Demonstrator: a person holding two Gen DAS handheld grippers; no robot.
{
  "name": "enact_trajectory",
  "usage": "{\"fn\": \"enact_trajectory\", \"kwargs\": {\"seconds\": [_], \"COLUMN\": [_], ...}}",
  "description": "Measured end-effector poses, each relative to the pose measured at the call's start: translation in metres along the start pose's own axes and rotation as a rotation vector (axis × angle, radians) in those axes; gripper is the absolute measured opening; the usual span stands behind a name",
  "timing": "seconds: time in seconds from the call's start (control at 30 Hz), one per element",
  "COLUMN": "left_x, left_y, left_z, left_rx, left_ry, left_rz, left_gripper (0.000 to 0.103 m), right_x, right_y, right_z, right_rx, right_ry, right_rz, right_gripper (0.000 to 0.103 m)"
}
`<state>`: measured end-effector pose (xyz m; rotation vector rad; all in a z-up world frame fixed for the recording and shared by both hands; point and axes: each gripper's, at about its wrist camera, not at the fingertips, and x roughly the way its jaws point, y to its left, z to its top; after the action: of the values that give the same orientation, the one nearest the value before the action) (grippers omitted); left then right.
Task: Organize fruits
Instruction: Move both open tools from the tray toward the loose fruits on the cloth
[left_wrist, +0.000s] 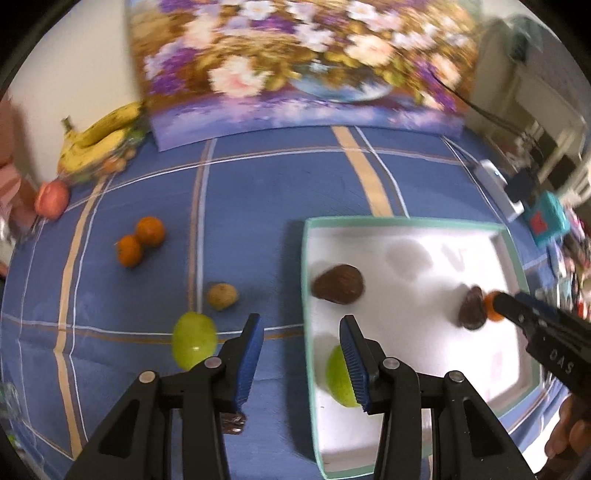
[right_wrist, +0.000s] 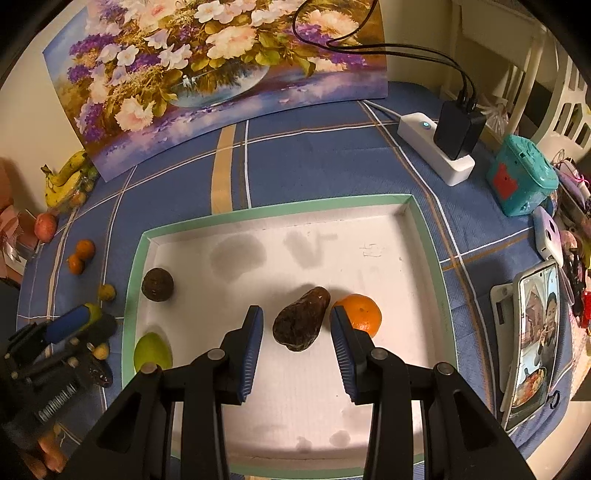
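Note:
A white tray with a green rim (right_wrist: 424, 229) lies on the blue checked cloth. It holds a pear-shaped dark avocado (right_wrist: 303, 323), an orange (right_wrist: 364, 315) beside it, a round dark fruit (right_wrist: 157, 284) and a green fruit (right_wrist: 151, 350). My right gripper (right_wrist: 296, 314) hangs open above the avocado without touching it. My left gripper (left_wrist: 300, 325) is open and empty over the tray's left rim (left_wrist: 304, 280), with the tray's green fruit (left_wrist: 334, 376) just behind its right finger. On the cloth lie another green fruit (left_wrist: 194, 341), a small yellow fruit (left_wrist: 221, 295) and two oranges (left_wrist: 149, 230).
A red apple (left_wrist: 51, 199) and bananas (left_wrist: 99, 140) sit at the far left by the wall. A flower painting (right_wrist: 221, 66) leans at the back. A power strip with a charger (right_wrist: 443, 147), a teal box (right_wrist: 517, 181) and a phone (right_wrist: 532, 339) crowd the right side.

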<state>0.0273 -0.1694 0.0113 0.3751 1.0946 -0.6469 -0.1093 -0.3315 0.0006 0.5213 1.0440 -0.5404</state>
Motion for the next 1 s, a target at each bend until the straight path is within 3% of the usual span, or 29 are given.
{"fn": "enact_trajectory", "kwargs": {"seconds": [0.27, 0.47, 0.53, 0.6, 0.7, 0.77, 0.9, 1.0], "left_x": [-0.009, -0.007, -0.004, -0.001, 0.003, 0.007, 0.012, 0.014], "left_y": [0.041, 0.057, 0.058, 0.057, 0.056, 0.059, 0.065, 0.068], "left_z": [0.005, 0.004, 0.003, 0.003, 0.002, 0.000, -0.001, -0.001], "left_rx": [-0.137, -0.180, -0.178, -0.174, -0.165, -0.174, -0.200, -0.210], "left_ry": [-0.026, -0.019, -0.010, -0.004, 0.007, 0.019, 0.035, 0.039], "left_rz": [0.005, 0.017, 0.037, 0.060, 0.084, 0.096, 0.114, 0.138], "left_gripper": [0.046, 0.047, 0.055, 0.070, 0.074, 0.084, 0.098, 0.102], "right_x": [-0.004, -0.003, -0.002, -0.001, 0.001, 0.003, 0.006, 0.008], "right_y": [0.006, 0.012, 0.013, 0.014, 0.014, 0.014, 0.015, 0.015], "right_z": [0.002, 0.003, 0.003, 0.003, 0.003, 0.002, 0.001, 0.001], "right_rx": [-0.015, -0.028, -0.033, -0.036, -0.037, -0.038, -0.049, -0.057], "right_ry": [-0.008, -0.009, -0.008, -0.006, -0.003, 0.001, 0.003, 0.003], "right_rz": [0.001, 0.002, -0.002, 0.000, -0.007, -0.017, -0.034, -0.043], "right_gripper": [0.039, 0.039, 0.039, 0.039, 0.046, 0.059, 0.067, 0.070]}}
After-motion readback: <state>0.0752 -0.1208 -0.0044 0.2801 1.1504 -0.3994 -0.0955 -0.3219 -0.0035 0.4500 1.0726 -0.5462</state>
